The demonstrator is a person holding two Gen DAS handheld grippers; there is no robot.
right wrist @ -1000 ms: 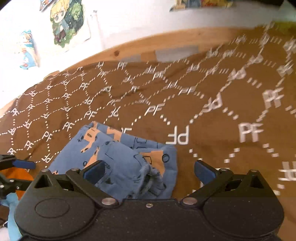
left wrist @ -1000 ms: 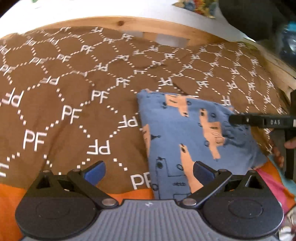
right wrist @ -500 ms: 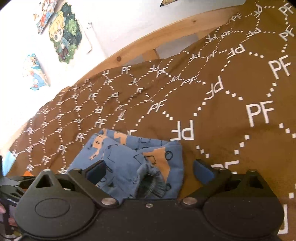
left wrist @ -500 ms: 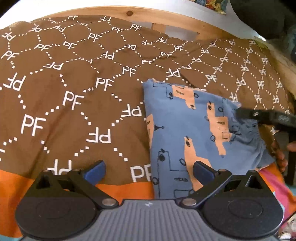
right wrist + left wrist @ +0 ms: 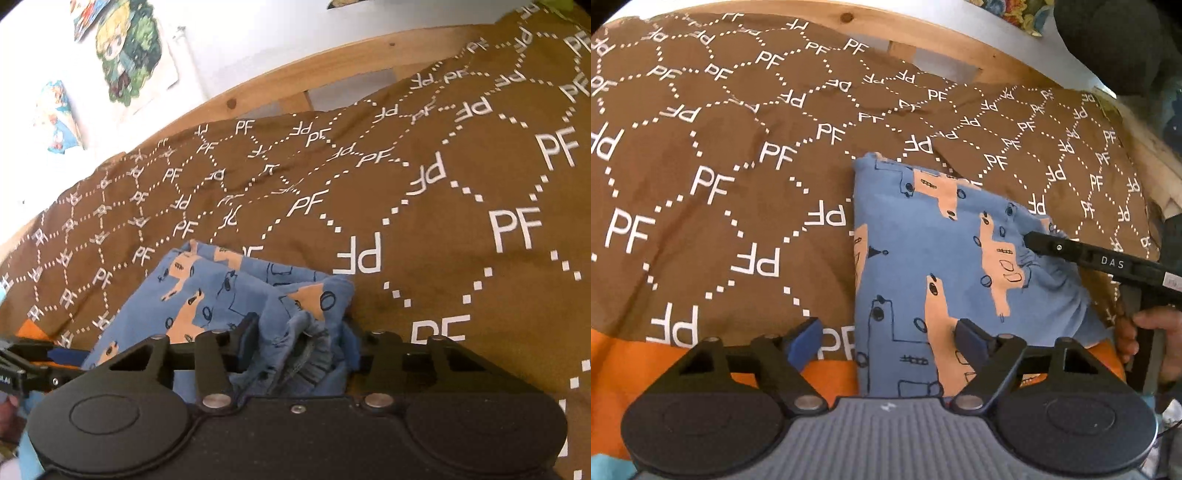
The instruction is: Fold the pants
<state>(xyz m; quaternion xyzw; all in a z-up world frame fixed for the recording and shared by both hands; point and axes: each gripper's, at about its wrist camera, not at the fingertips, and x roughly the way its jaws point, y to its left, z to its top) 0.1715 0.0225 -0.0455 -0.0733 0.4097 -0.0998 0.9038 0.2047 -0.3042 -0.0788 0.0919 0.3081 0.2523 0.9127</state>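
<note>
Blue pants with orange animal prints lie folded on a brown blanket printed with PF. My left gripper hovers at their near left corner. Its jaws are closing: the right pad is over the cloth, the left pad over the blanket, neither pressing. In the right wrist view the pants bunch up at the ribbed waistband. My right gripper is closing on that bunch; the left pad touches the cloth and the right pad is hidden behind it. In the left wrist view the right gripper appears as a black bar on the waistband.
A wooden bed frame runs behind the blanket, below a white wall with cartoon pictures. An orange sheet shows at the near edge. A hand holds the right gripper's handle. The left gripper is at the far left.
The right jaws have drawn in around the waistband, which has bunched up between them. The left jaws have narrowed a little over the pants' near corner. Both hands have barely shifted.
</note>
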